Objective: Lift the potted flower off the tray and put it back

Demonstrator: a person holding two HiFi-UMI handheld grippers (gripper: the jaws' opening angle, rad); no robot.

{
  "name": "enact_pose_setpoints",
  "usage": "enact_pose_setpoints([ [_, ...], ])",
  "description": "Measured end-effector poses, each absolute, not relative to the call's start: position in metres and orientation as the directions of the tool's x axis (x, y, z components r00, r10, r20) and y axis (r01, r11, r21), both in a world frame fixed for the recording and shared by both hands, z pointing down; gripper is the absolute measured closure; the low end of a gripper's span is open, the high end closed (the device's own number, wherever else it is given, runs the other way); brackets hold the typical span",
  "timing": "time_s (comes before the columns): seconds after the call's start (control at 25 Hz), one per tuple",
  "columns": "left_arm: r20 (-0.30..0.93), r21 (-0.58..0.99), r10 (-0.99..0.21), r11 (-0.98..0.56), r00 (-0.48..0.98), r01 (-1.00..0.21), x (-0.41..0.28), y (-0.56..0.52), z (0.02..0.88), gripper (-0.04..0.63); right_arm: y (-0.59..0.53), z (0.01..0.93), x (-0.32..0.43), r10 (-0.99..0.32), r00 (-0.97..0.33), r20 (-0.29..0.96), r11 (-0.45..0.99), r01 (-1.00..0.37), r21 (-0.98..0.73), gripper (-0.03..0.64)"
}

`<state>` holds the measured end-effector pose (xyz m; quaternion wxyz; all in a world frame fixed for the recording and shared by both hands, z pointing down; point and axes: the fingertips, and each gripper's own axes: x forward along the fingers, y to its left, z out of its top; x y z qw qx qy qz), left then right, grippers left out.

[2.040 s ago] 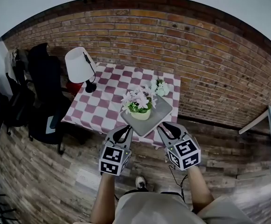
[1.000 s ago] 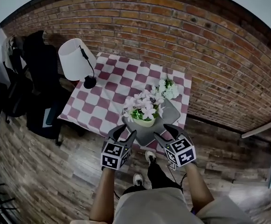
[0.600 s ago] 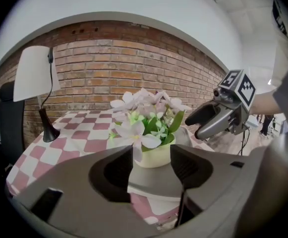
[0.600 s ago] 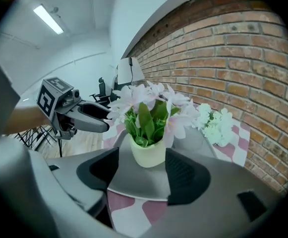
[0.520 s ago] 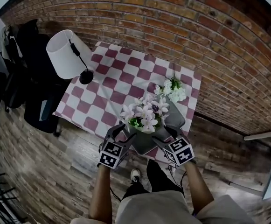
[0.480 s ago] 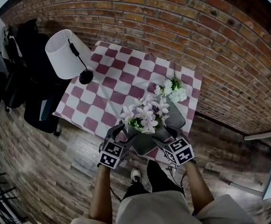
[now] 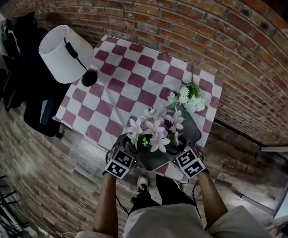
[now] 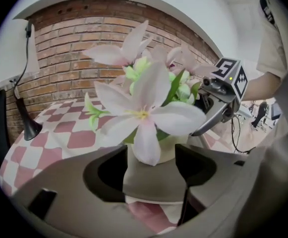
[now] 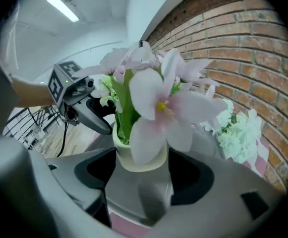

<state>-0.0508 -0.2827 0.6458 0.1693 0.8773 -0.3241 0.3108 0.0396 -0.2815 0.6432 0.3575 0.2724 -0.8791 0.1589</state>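
The potted flower (image 7: pixel 153 133), pale pink blooms in a cream pot (image 9: pixel 134 160), stands on the grey tray (image 7: pixel 193 130) at the near edge of the checkered table (image 7: pixel 129 78). My left gripper (image 7: pixel 126 150) is at the pot's left and my right gripper (image 7: pixel 179 150) at its right. Each faces the other across the pot. Both have just been opening their jaws and now stand wide open. In the left gripper view the left gripper (image 8: pixel 151 155) has the tray's edge (image 8: pixel 148 180) and the pot (image 8: pixel 168 148) in its gap, not pressed. The right gripper (image 9: pixel 143 162) shows the same.
A bunch of white flowers (image 7: pixel 191 99) lies at the tray's far end by the brick wall (image 7: pixel 193 19). A white-shaded lamp (image 7: pixel 59 56) stands at the table's far left corner. Dark chairs (image 7: pixel 20 58) are left of the table, with wooden floor (image 7: pixel 49 182) around it.
Both grippers came forward and down from in front of the table to either side of the pot. Their jaws spread wider. The head view has closed in on the table.
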Motion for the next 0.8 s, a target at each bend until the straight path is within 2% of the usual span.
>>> enact_pose_setpoints([
  [0.4,0.618,0.163,-0.439,-0.740,0.653,-0.652,-0.042,-0.287,0.651,0.270,-0.284,0.650,0.032,-0.317,-0.646,0.695,0.860,-0.504,-0.076,0.264],
  [0.6,0.609,0.166,-0.426,-0.757,0.669,-0.632,-0.038,-0.285,0.649,0.308,-0.285,0.648,0.030,-0.329,-0.645,0.690,0.844,-0.528,-0.091,0.265],
  [0.8,0.603,0.182,-0.425,-0.750,0.675,-0.635,-0.038,-0.281,0.646,0.311,-0.282,0.643,0.031,-0.352,-0.637,0.686,0.827,-0.555,-0.092,0.265],
])
